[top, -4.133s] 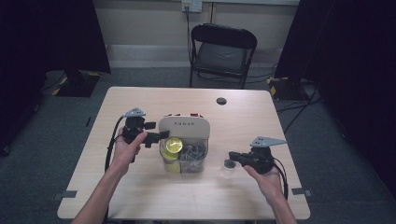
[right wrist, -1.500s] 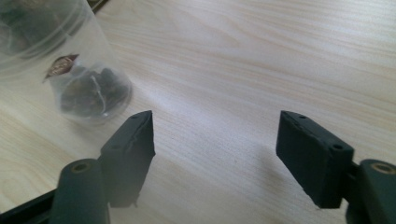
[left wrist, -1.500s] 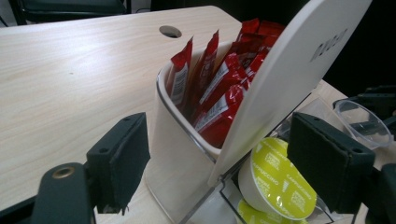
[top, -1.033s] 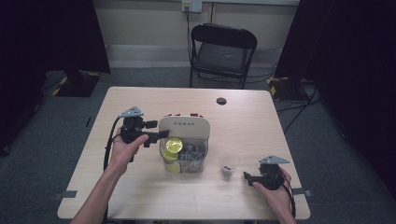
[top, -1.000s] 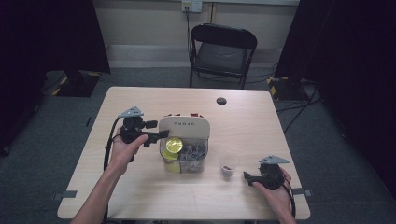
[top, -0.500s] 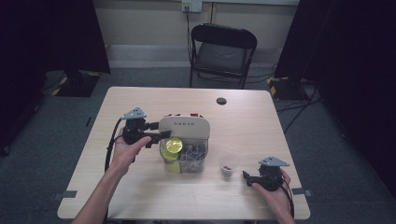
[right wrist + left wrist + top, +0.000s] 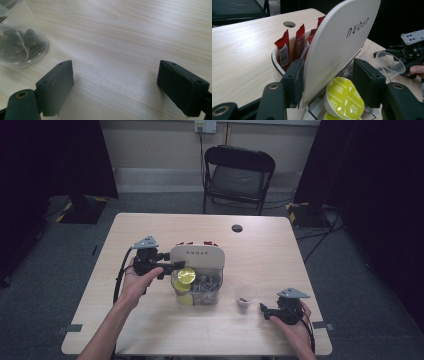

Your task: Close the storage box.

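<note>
Capsule sits between the gaping left tool, whose one jaw touches the lid; right tool gapes beside the cup.

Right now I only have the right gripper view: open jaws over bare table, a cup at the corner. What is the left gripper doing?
Observer: The left gripper is at a box, its jaws apart on either side of the upright white lid.
Operator: Anything else between the jaws?
Observer: A yellow capsule marked cappuccino, in the clear part of the box.
Operator: And behind the lid?
Observer: Red sachets standing upright in a white compartment.
</note>
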The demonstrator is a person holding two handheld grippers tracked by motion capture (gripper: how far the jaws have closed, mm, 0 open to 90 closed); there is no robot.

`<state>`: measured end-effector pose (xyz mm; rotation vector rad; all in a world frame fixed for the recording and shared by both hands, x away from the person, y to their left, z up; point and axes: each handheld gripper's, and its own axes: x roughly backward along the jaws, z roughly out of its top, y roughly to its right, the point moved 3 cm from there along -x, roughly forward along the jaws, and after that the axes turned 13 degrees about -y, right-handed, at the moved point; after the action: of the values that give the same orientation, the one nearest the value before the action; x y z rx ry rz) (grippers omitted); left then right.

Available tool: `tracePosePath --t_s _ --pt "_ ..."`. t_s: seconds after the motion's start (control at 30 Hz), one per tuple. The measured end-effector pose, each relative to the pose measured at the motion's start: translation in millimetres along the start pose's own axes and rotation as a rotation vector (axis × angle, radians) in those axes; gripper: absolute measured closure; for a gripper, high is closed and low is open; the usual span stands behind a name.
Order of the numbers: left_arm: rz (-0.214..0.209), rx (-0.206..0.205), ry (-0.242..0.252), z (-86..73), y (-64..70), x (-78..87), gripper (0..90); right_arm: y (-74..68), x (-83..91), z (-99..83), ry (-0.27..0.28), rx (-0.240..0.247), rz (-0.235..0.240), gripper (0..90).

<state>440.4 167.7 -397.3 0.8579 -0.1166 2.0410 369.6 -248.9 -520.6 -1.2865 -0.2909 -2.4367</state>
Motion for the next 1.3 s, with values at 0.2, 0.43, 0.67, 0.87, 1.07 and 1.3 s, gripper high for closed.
tracePosePath --t_s 0.2,0.43,0.67,0.87,1.07,1.3 --pt "0.001 -0.002 -0.003 -0.4 -0.7 2.0 46.8 0.0 0.0 0.0 0.0 0.0 0.0 13.4" --pt "-0.026 0.003 0.006 -1.3 0.3 4.7 46.8 0.5 -0.7 1.0 0.001 -0.003 0.0 13.4" --pt "-0.028 0.002 0.005 -1.2 3.0 7.0 45.6 0.5 -0.7 0.9 0.001 -0.003 0.0 13.4" --pt "-0.03 0.002 0.004 -1.3 4.0 8.6 45.7 0.5 -0.4 0.5 0.002 -0.005 -0.004 13.5" --pt "-0.04 0.007 0.002 -1.3 3.9 9.1 45.0 0.6 -0.5 0.6 0.003 -0.003 -0.003 13.4" --pt "-0.056 0.008 -0.001 -1.9 3.4 10.0 44.9 0.7 -0.5 0.6 0.001 -0.003 0.002 13.4"
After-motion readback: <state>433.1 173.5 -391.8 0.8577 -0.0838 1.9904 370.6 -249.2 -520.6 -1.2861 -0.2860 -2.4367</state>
